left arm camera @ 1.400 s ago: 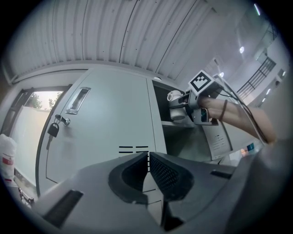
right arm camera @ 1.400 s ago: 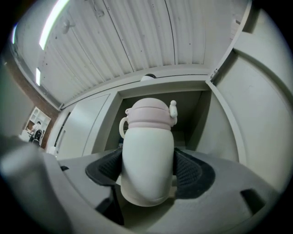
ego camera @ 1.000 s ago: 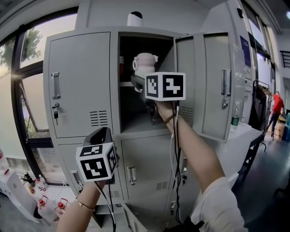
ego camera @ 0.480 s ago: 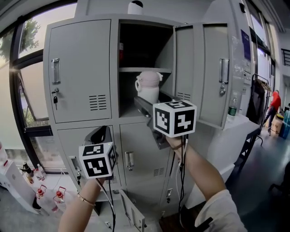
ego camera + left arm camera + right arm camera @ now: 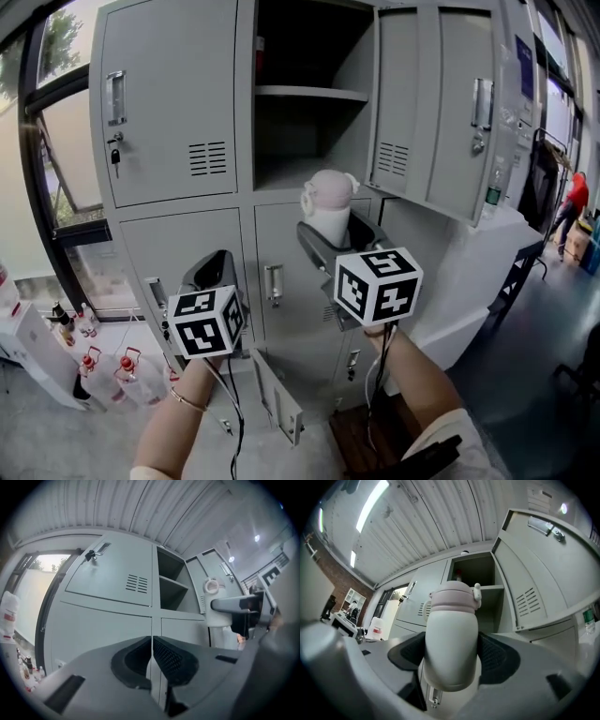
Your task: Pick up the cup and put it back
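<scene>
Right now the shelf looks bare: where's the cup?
Centre of the head view: the cup is clamped in the right claw, outside the open locker, before its lower edge.

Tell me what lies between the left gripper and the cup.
Nothing: in the head view the stretch from the left gripper to the cup is bare, only closed locker doors behind.

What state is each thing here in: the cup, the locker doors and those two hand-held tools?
cup: upright, lid on, held in the air in front of the lockers.
right tool: shut on the cup.
left tool: shut, holding nothing.
upper right locker door: swung open.
upper left locker door: shut, key in its lock.
bottom locker door: hanging open.
</scene>
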`<control>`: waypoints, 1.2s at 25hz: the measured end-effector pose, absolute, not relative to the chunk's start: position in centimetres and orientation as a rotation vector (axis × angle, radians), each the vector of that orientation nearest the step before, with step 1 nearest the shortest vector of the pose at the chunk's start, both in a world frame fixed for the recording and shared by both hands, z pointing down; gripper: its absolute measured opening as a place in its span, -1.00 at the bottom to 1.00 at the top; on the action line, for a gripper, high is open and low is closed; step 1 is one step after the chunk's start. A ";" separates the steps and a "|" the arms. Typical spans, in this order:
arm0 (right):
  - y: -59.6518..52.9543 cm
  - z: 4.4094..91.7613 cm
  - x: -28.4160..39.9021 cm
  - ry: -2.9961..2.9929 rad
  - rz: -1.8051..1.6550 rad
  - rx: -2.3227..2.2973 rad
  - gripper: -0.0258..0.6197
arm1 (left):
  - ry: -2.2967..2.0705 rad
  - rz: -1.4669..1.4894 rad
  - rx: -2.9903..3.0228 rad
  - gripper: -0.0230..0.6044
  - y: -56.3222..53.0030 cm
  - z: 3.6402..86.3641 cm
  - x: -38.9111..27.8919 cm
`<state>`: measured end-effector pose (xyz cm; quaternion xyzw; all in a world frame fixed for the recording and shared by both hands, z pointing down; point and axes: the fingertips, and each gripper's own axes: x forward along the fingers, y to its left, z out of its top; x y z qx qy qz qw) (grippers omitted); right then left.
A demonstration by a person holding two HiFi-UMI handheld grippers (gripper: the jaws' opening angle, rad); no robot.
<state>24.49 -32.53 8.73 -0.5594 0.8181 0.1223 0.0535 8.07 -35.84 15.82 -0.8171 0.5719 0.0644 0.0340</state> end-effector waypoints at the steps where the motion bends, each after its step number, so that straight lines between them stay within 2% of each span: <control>1: -32.2 9.7 24.6 2.482 0.365 -1.703 0.11 | 1.762 0.213 -2.529 -0.88 -35.8 16.3 8.0; 19: -29.9 25.8 25.7 2.465 0.164 -1.781 0.10 | 1.799 0.098 -2.476 -0.88 -33.3 27.7 9.9; 30: -30.1 28.2 26.1 2.491 0.107 -1.758 0.10 | 1.865 0.096 -2.493 -0.88 -33.5 30.3 10.0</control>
